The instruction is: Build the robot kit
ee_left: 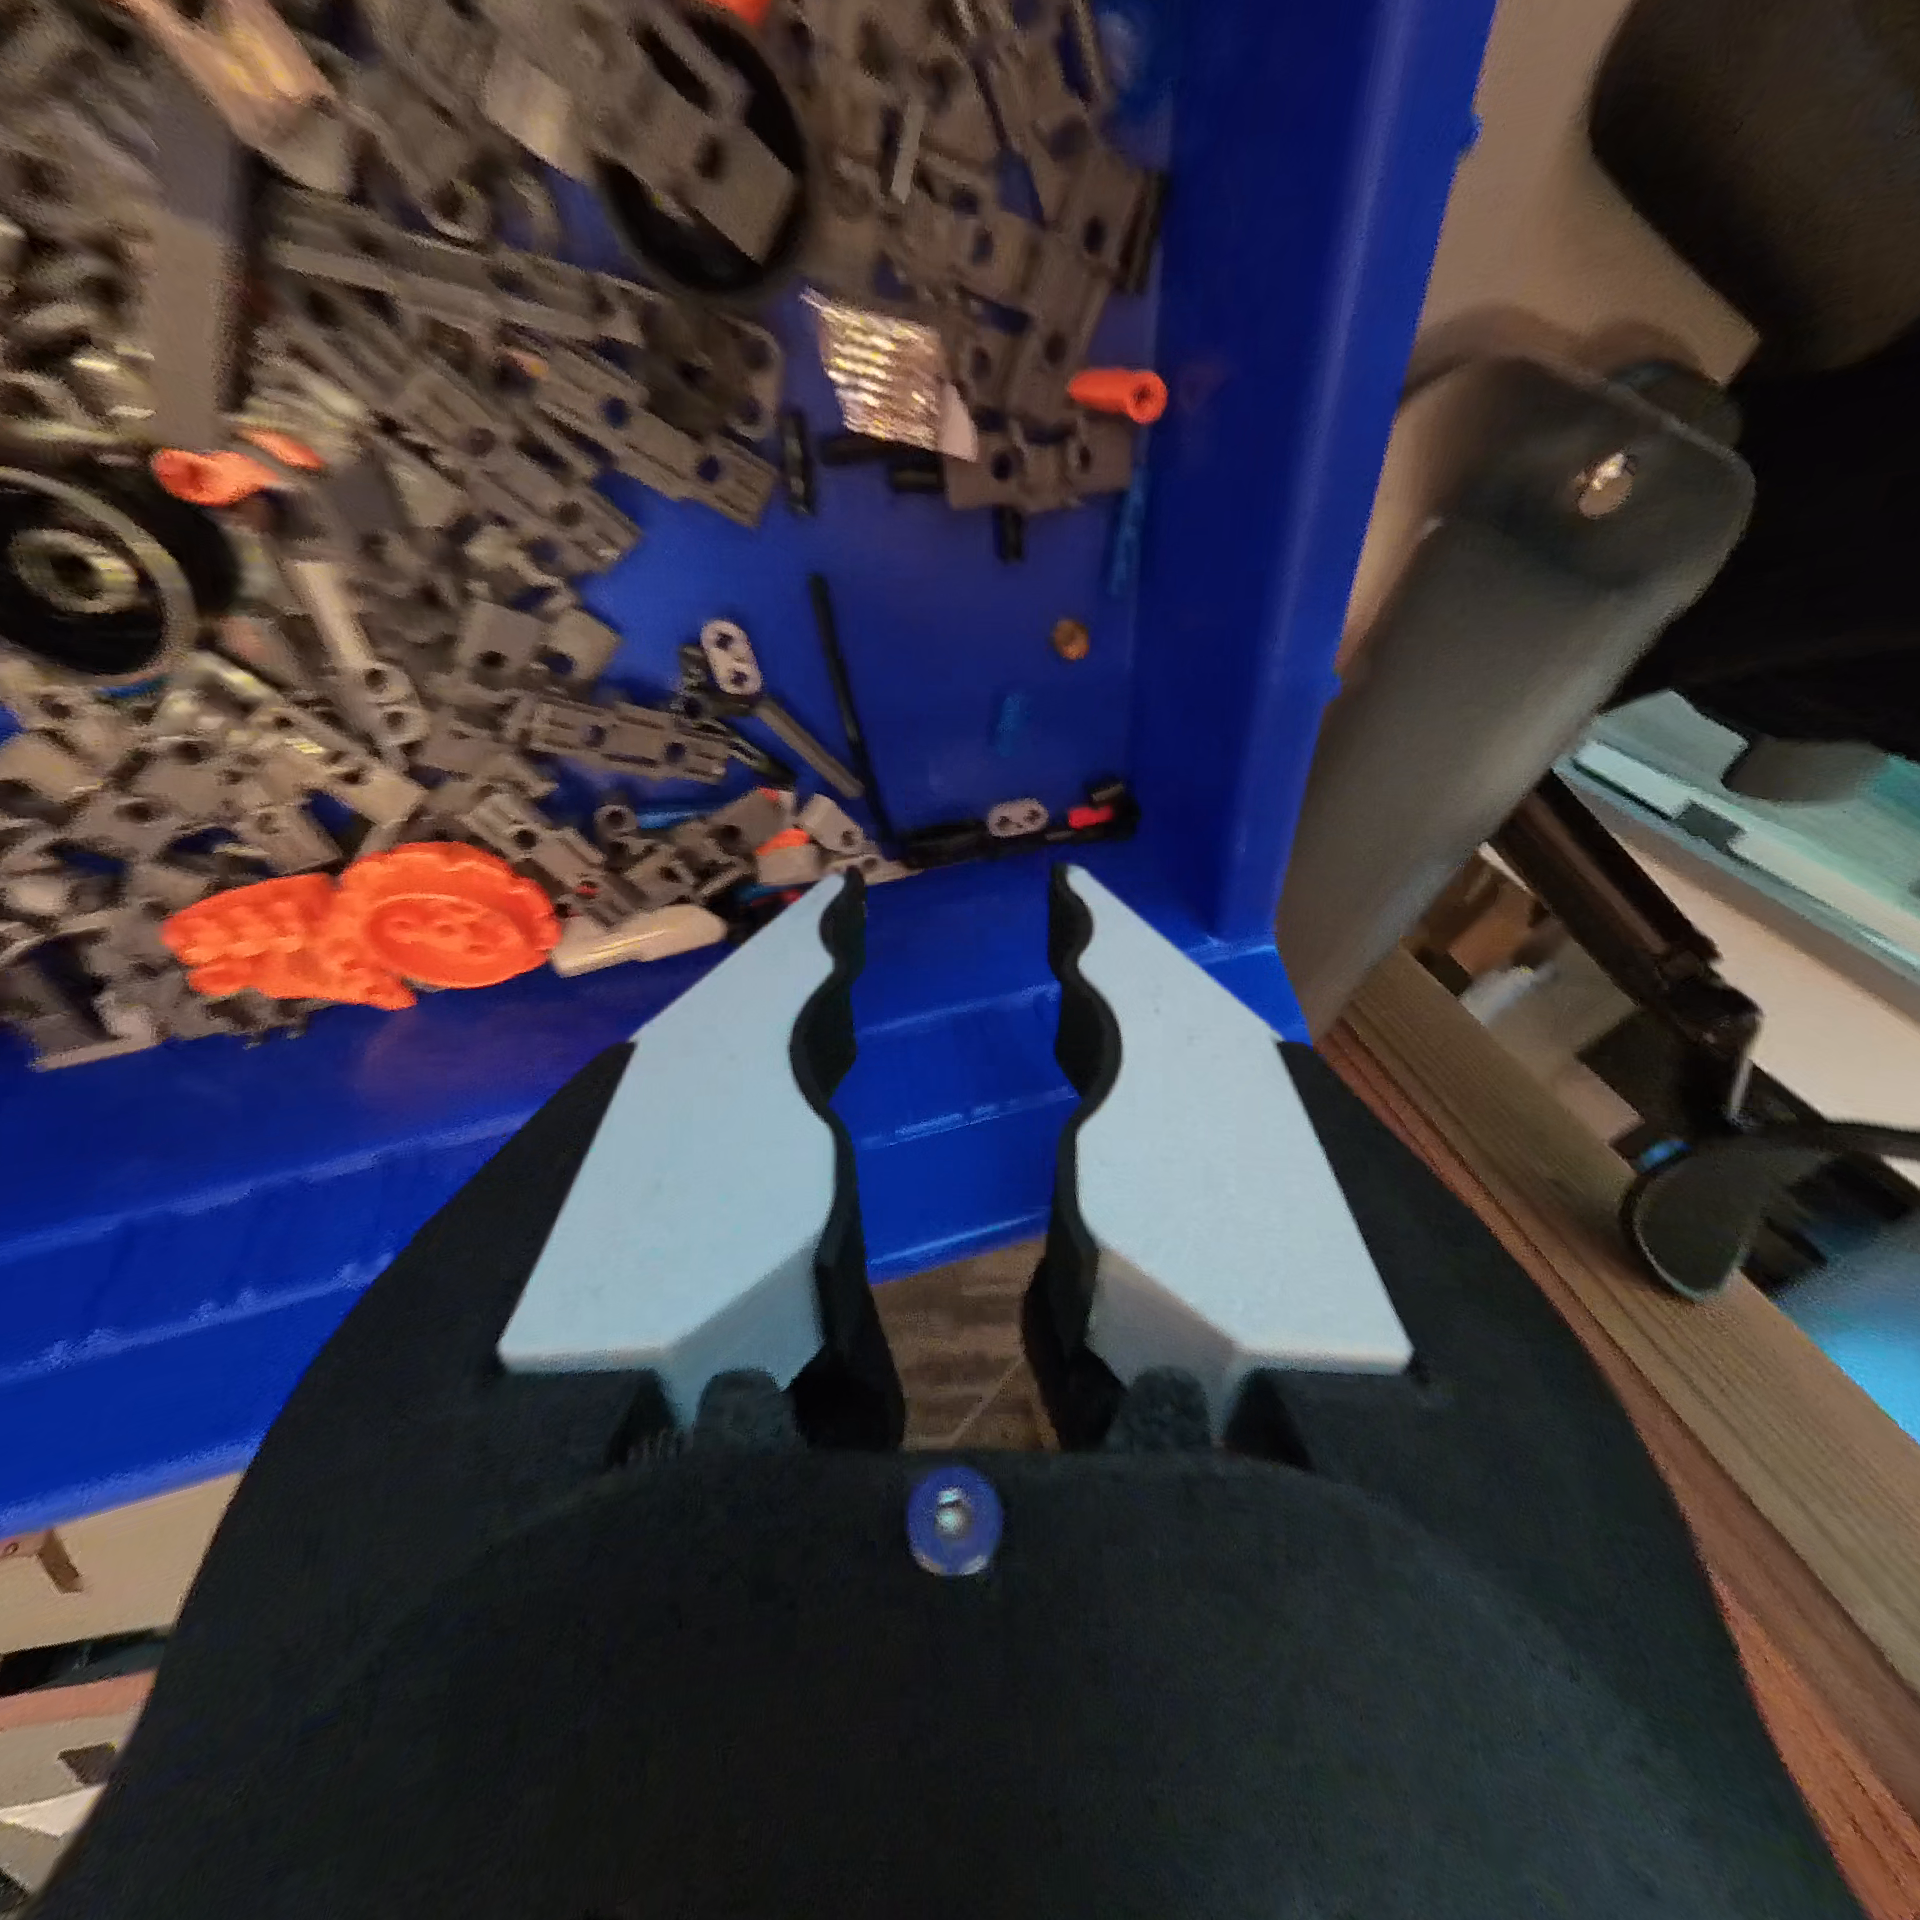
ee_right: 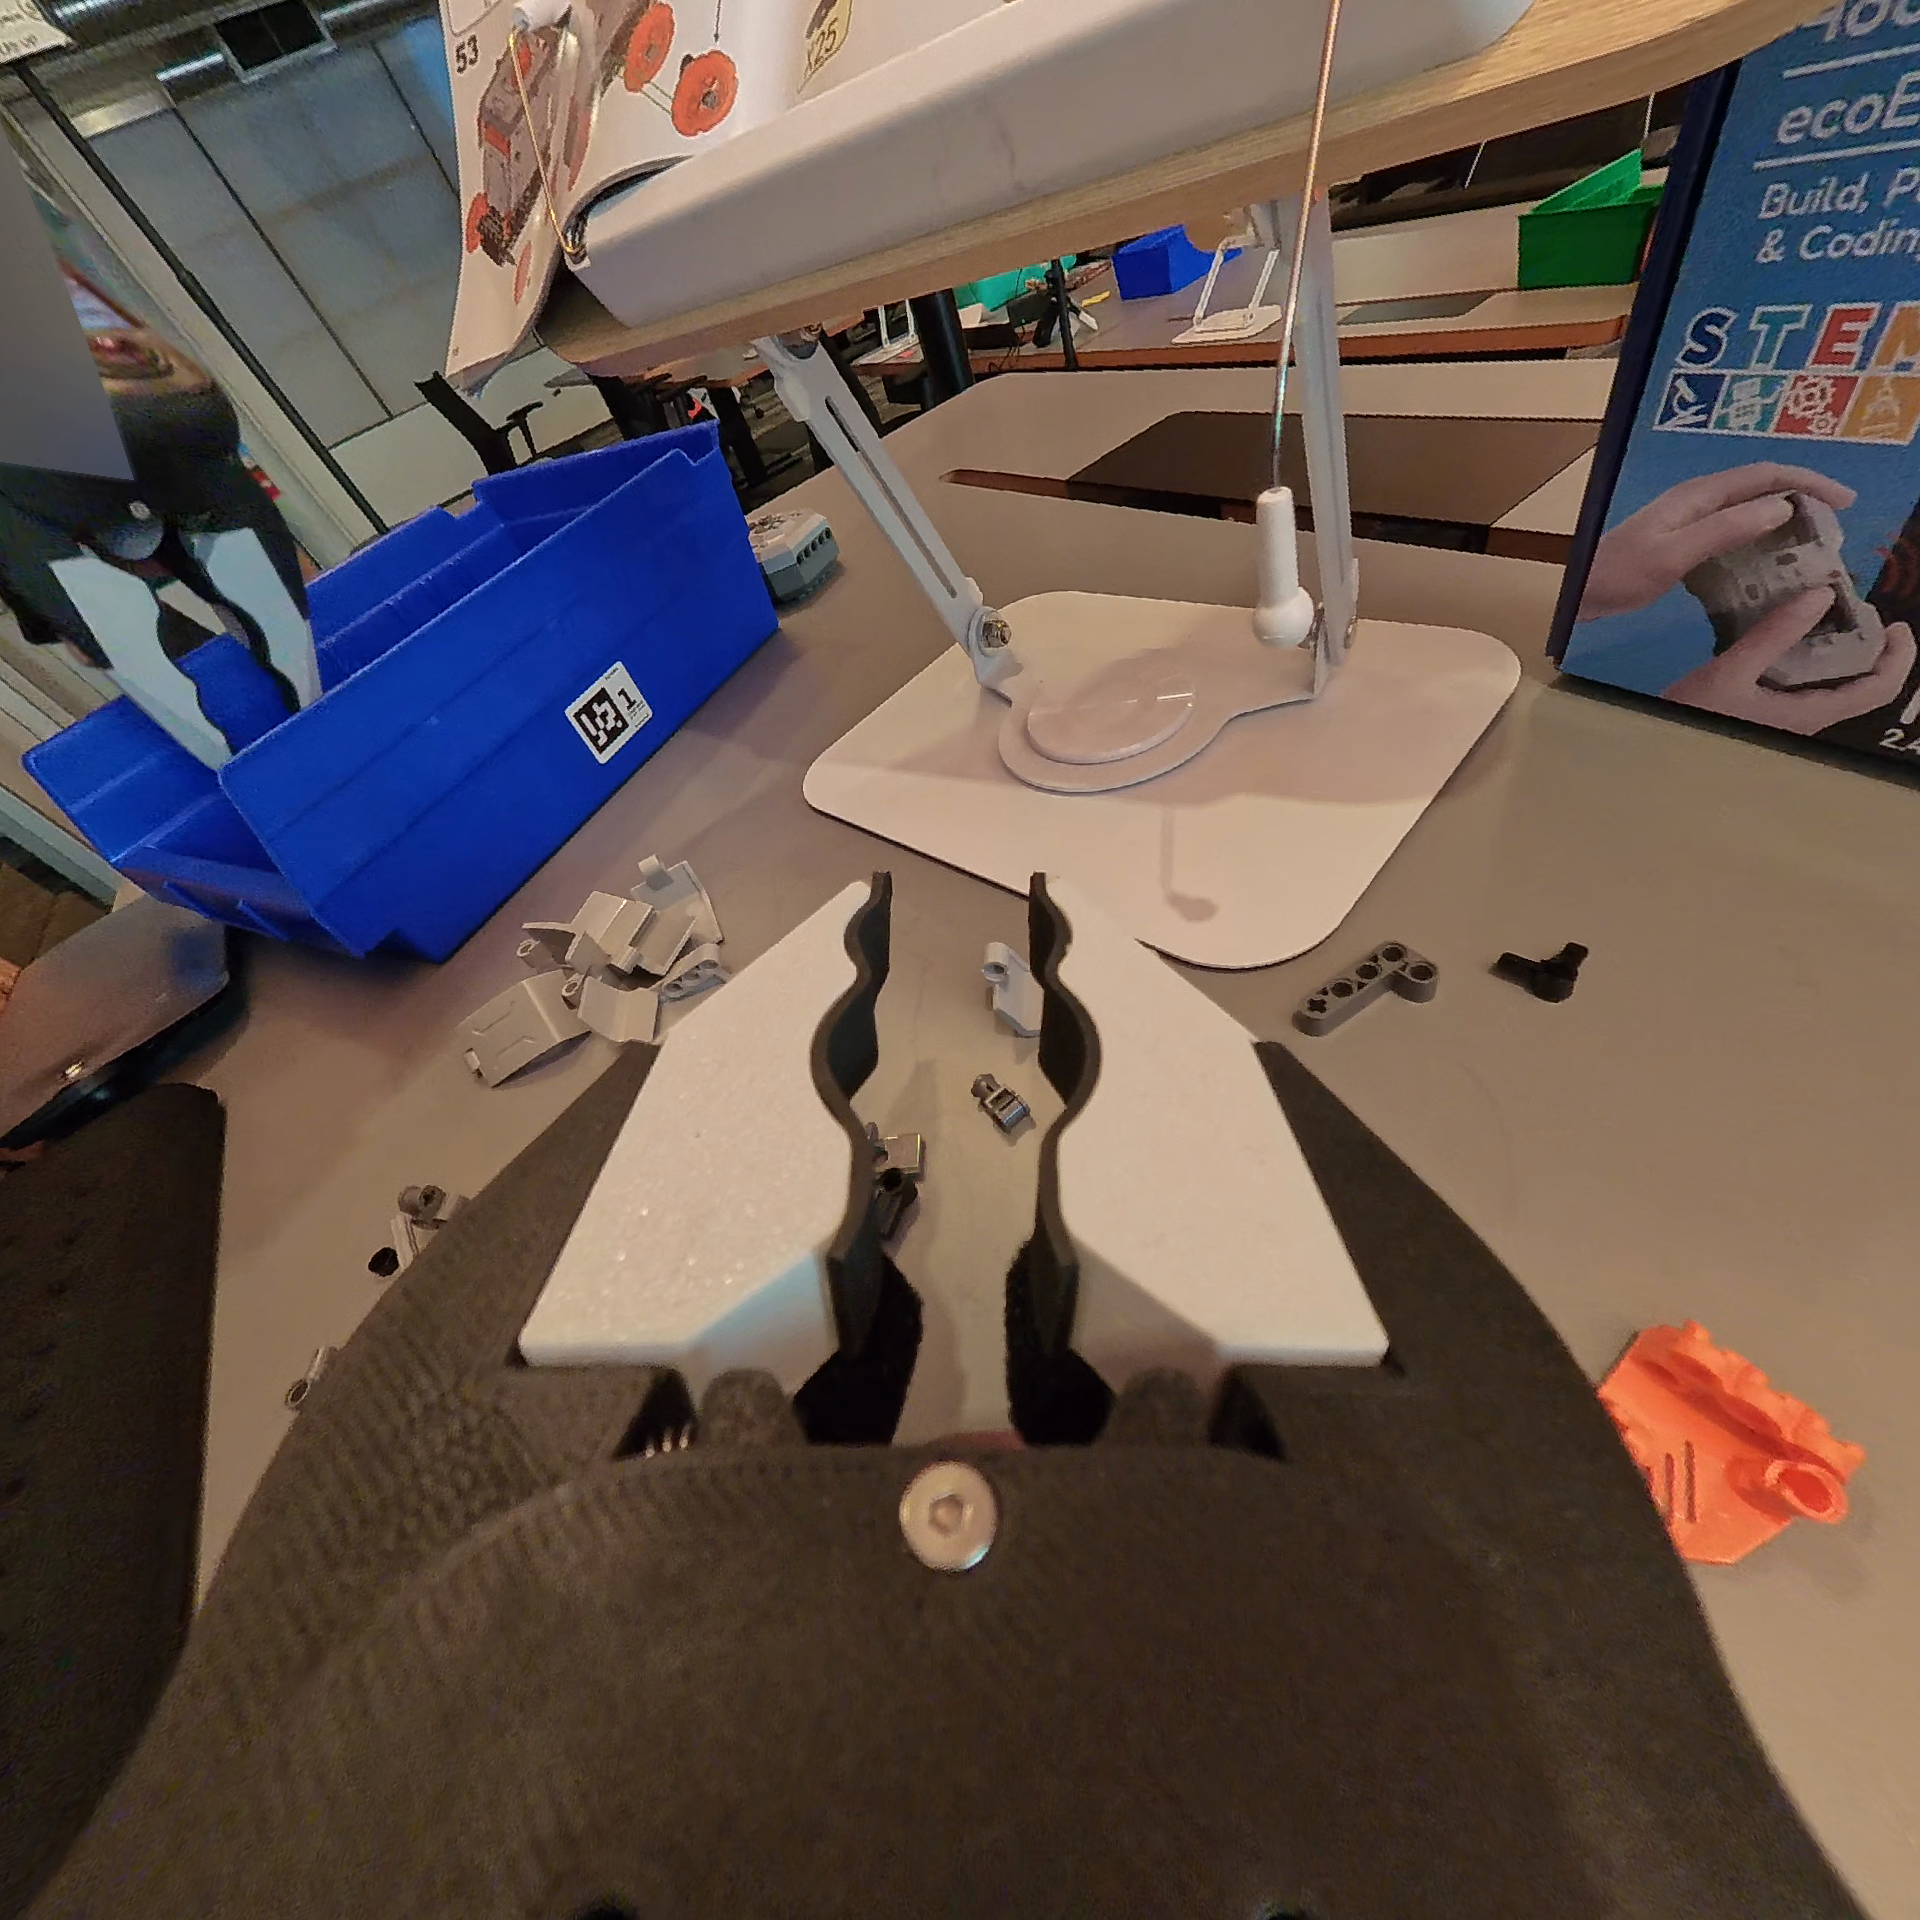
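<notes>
Blurring grey parts in blue bin

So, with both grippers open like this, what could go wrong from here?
1. The left gripper hangs at the blue bin's near corner; its fingers may strike the wall.
2. The right gripper is low over small gray parts on the table; it may knock them away.

Printed writing on three things: square code sticker on blue bin, lettering and pictograms on blue product box, numbers on open instruction booklet on stand.
</notes>
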A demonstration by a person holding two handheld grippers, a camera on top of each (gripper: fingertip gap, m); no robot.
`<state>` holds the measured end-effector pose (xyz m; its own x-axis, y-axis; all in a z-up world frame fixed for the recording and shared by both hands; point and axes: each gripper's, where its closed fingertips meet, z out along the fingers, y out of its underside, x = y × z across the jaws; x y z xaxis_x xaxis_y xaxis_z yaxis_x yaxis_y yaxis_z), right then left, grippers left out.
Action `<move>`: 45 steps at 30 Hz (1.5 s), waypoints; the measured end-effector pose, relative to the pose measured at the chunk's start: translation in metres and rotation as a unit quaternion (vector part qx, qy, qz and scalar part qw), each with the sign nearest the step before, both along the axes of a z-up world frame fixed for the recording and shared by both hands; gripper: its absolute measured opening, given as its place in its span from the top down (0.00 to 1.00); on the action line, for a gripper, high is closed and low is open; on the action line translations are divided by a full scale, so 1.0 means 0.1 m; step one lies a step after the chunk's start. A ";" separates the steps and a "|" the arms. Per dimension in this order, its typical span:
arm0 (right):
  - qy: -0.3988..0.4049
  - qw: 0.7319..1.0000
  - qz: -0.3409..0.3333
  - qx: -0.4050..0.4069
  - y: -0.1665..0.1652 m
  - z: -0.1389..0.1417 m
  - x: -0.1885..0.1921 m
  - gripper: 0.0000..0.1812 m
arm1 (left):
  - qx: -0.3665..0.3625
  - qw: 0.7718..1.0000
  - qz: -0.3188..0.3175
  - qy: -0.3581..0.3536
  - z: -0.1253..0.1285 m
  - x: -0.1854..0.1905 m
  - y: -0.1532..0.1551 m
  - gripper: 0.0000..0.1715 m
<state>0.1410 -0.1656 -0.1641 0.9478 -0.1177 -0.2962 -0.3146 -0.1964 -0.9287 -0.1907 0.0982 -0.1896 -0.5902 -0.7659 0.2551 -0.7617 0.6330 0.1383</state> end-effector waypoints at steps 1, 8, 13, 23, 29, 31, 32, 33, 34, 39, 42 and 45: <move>0.000 1.000 0.000 0.000 0.00 0.00 0.00 0.87 | -0.001 1.000 -0.007 0.011 -0.04 -0.04 -0.02 0.82; 0.004 1.000 0.002 0.002 0.00 0.00 0.00 0.87 | -0.020 0.996 -0.048 0.076 -0.26 -0.31 -0.24 0.87; 0.008 1.000 0.002 0.005 -0.01 0.01 0.00 0.87 | -0.011 0.991 -0.073 0.116 -0.36 -0.39 -0.27 0.87; 0.010 1.000 0.000 0.006 -0.02 0.01 0.01 0.87 | -0.002 0.988 -0.085 0.131 -0.47 -0.42 -0.28 0.93; 0.012 1.000 0.000 0.004 -0.02 0.00 0.02 0.87 | -0.023 0.999 -0.027 0.031 -0.34 -0.02 -0.26 0.94; 0.013 1.000 0.000 0.005 -0.02 0.00 0.02 0.87 | -0.032 0.998 -0.030 0.047 -0.28 -0.08 -0.21 0.93; 0.012 1.000 0.000 0.005 -0.02 0.00 0.02 0.87 | -0.033 0.997 -0.036 0.057 -0.27 -0.14 -0.20 0.93; 0.011 1.000 0.000 0.004 -0.02 0.00 0.01 0.87 | -0.029 0.996 -0.046 0.073 -0.27 -0.21 -0.19 0.91; 0.011 1.000 0.001 0.004 -0.02 0.00 0.01 0.87 | -0.028 0.994 -0.060 0.089 -0.28 -0.29 -0.19 0.89; 0.014 1.000 0.001 0.006 -0.02 0.01 0.01 0.87 | -0.014 0.996 -0.060 0.062 -0.37 -0.21 -0.21 0.89; 0.015 1.000 0.000 0.006 -0.03 0.01 0.02 0.87 | -0.011 0.999 -0.041 0.024 -0.41 -0.10 -0.21 0.88; 0.016 1.000 0.000 0.006 -0.02 0.00 0.02 0.87 | -0.004 0.999 -0.008 -0.031 -0.41 0.12 -0.21 0.88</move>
<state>0.1430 -0.1680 -0.1638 0.9378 -0.1135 -0.3280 -0.3444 -0.1863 -0.9202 -0.1787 0.0772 -0.2305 -0.6166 -0.7551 0.2229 -0.7591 0.6453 0.0861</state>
